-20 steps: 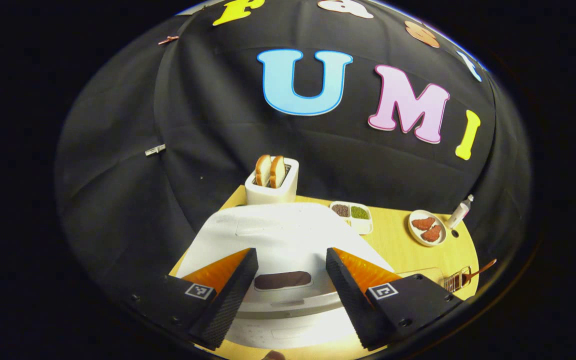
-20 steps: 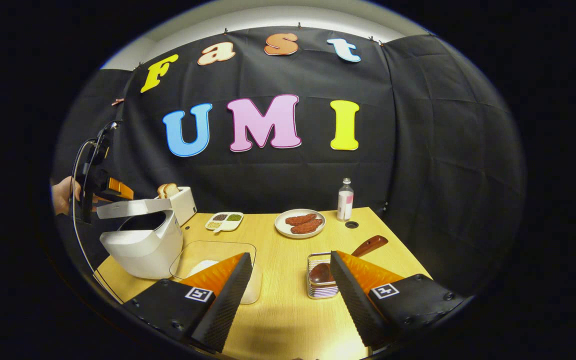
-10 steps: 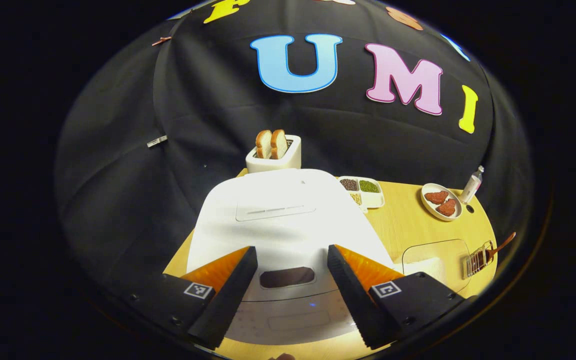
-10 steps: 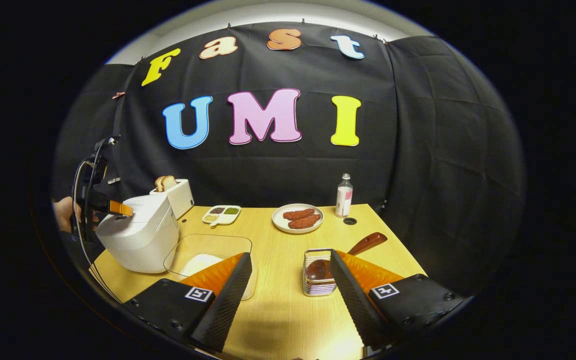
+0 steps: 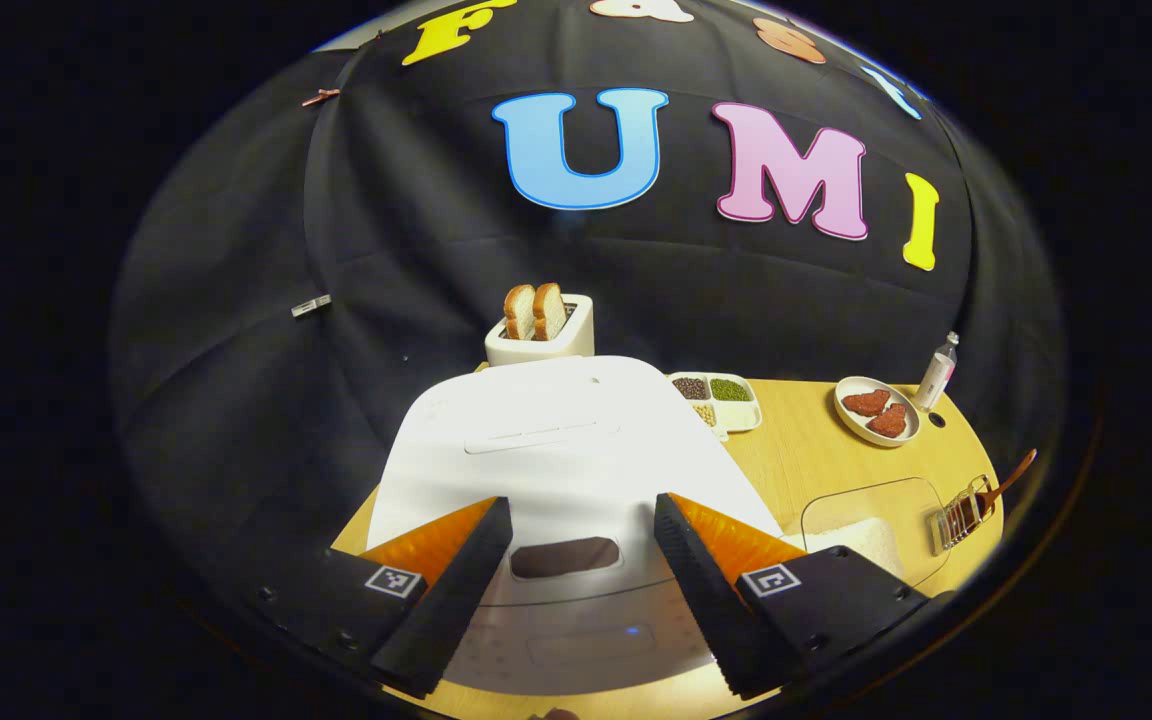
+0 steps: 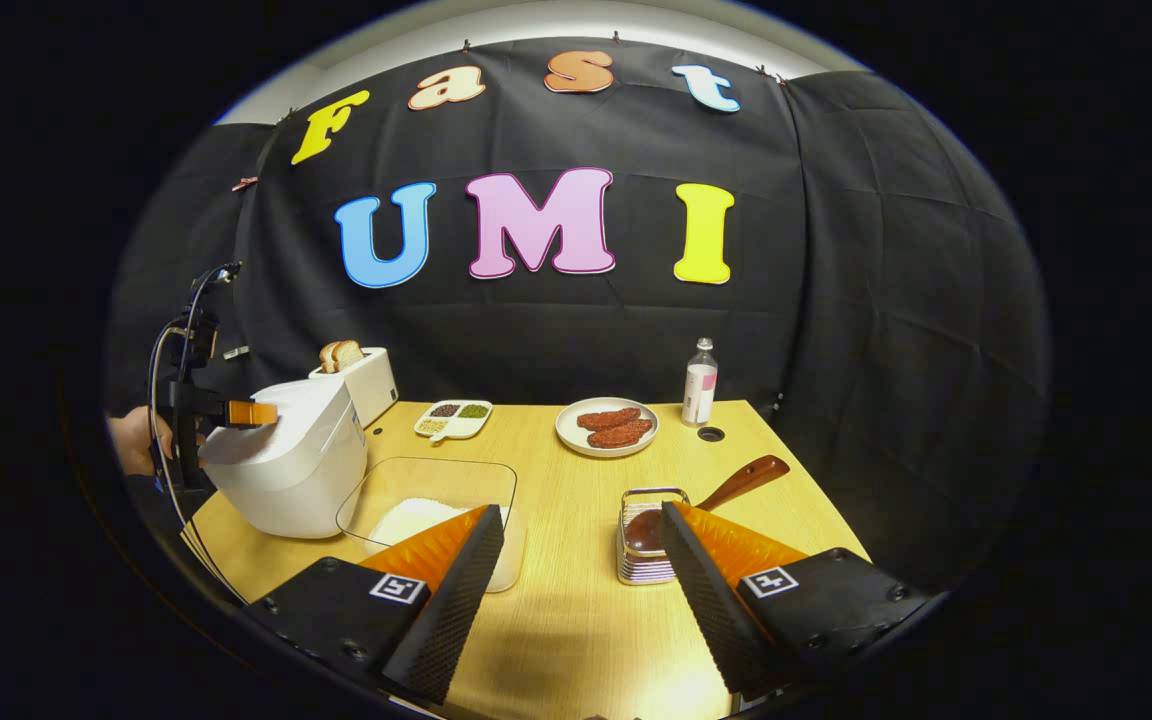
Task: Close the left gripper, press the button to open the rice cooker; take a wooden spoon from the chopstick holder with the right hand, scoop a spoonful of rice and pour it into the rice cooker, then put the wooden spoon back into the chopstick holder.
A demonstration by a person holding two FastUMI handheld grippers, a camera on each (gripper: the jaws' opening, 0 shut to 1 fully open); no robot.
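Observation:
The white rice cooker (image 5: pixel 556 430) stands with its lid down, a dark oval button (image 5: pixel 564 557) at its front edge. My left gripper (image 5: pixel 581 505) hovers open just above that lid, a finger on either side of the button. From the right gripper view the cooker (image 6: pixel 286 470) is at the table's left, with the left gripper (image 6: pixel 251 412) over its lid. My right gripper (image 6: pixel 581 512) is open and holds nothing. Just beyond its right finger the wooden spoon (image 6: pixel 736 485) lies in the wire chopstick holder (image 6: pixel 646 545). A clear box of rice (image 6: pixel 436 510) sits beside the cooker.
A toaster with bread (image 6: pixel 361 378) stands behind the cooker. At the back of the table are a divided dish of beans (image 6: pixel 451 420), a plate of meat (image 6: pixel 619 428) and a small bottle (image 6: pixel 699 382). A hand (image 6: pixel 131 440) holds the left gripper.
One second ago the cooker's lid stood partly raised; it has since come down shut. The left gripper came down with it. The right gripper barely moved.

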